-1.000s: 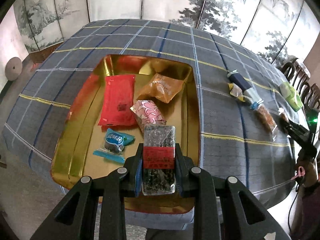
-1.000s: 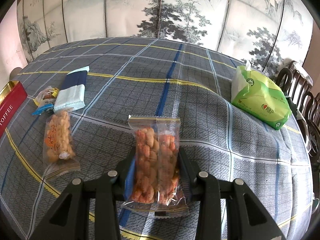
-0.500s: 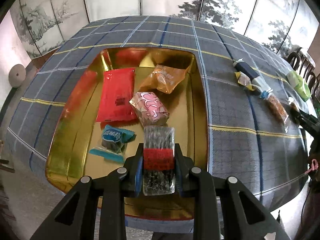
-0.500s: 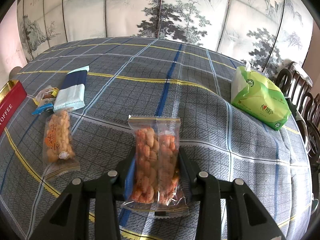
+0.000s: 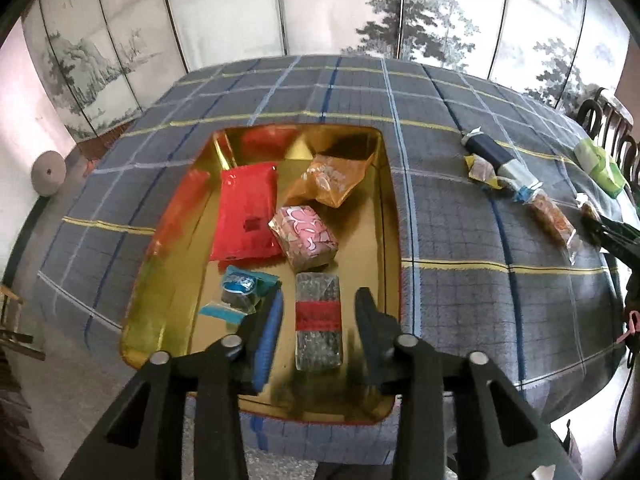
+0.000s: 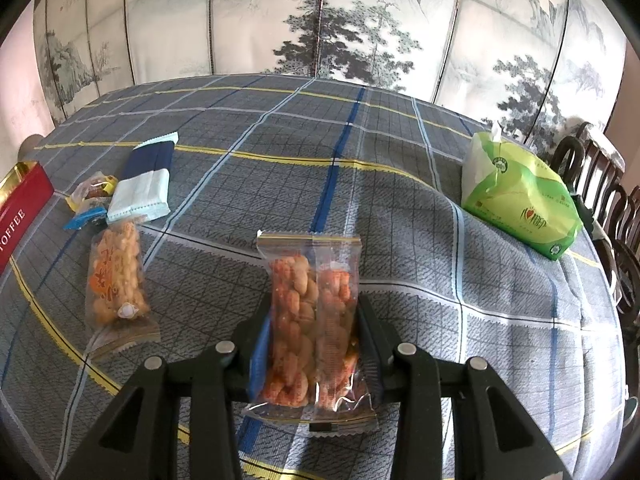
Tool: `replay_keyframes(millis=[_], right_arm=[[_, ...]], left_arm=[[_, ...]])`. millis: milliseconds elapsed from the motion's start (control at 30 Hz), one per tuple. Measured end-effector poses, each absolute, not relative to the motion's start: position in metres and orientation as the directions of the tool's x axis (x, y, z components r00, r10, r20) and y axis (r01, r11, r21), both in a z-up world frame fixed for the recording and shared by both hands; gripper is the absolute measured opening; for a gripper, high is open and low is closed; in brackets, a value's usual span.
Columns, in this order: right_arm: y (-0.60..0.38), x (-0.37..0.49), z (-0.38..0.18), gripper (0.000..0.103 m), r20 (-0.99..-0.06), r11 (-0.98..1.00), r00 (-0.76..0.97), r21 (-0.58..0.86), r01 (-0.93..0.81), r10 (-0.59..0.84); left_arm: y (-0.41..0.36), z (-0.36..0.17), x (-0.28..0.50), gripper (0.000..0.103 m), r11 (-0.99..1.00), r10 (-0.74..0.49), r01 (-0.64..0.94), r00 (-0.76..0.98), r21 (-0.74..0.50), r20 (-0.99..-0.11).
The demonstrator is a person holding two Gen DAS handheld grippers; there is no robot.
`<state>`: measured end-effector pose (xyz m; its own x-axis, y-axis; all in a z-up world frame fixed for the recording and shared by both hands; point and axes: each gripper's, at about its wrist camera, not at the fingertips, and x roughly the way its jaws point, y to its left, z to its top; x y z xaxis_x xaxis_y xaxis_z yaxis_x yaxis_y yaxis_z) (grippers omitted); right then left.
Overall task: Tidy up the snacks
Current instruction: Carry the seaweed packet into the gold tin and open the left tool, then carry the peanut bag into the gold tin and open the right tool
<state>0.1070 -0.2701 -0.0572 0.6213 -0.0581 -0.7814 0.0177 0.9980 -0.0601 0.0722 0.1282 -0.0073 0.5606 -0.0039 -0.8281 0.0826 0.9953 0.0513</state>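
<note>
In the left wrist view, the left tongs [image 5: 318, 320] hang over the near end of a gold tin [image 5: 394, 280] that sits on the plaid-covered table [image 5: 460, 300]. Their jaws have just been opening and now stand apart, with clear gaps on both sides of a dark packet with a red band [image 5: 319, 320] that lies between them on the tin's floor. Further in lie a pink patterned packet [image 5: 306, 236], a flat red packet [image 5: 248, 216], an orange bag [image 5: 332, 178] and a small blue-wrapped sweet [image 5: 240, 290]. Out on the cloth to the right, a row of loose snacks [image 5: 516, 184] runs toward the other tongs at the frame edge.

In the right wrist view, the right tongs [image 6: 314, 334] are closed narrowly on a clear packet of orange-red peanuts [image 6: 314, 312], pads pressing its two sides. On the table to the left lie a second peanut packet [image 6: 116, 276], a navy and pale blue packet [image 6: 144, 182] and small wrapped sweets [image 6: 90, 196]. The tin's red side shows at the far left. A green tissue pack [image 6: 520, 196] sits to the right.
</note>
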Motion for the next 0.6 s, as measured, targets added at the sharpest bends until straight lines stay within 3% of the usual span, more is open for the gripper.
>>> replay_keyframes(millis=[433, 600], right_arm=[[-0.259, 0.085, -0.052, 0.039, -0.802, 0.999, 0.596, -0.037, 0.025, -0.045], [-0.259, 0.064, -0.045, 0.039, -0.794, 0.999, 0.607, 0.008, 0.051, -0.025]], left_arm=[[0.118, 0.016, 0.039, 0.044, 0.991, 0.021, 0.09, 0.605, 0.095, -0.796], [0.12, 0.018, 0.027, 0.053, 0.991, 0.043, 0.073, 0.621, 0.112, -0.782]])
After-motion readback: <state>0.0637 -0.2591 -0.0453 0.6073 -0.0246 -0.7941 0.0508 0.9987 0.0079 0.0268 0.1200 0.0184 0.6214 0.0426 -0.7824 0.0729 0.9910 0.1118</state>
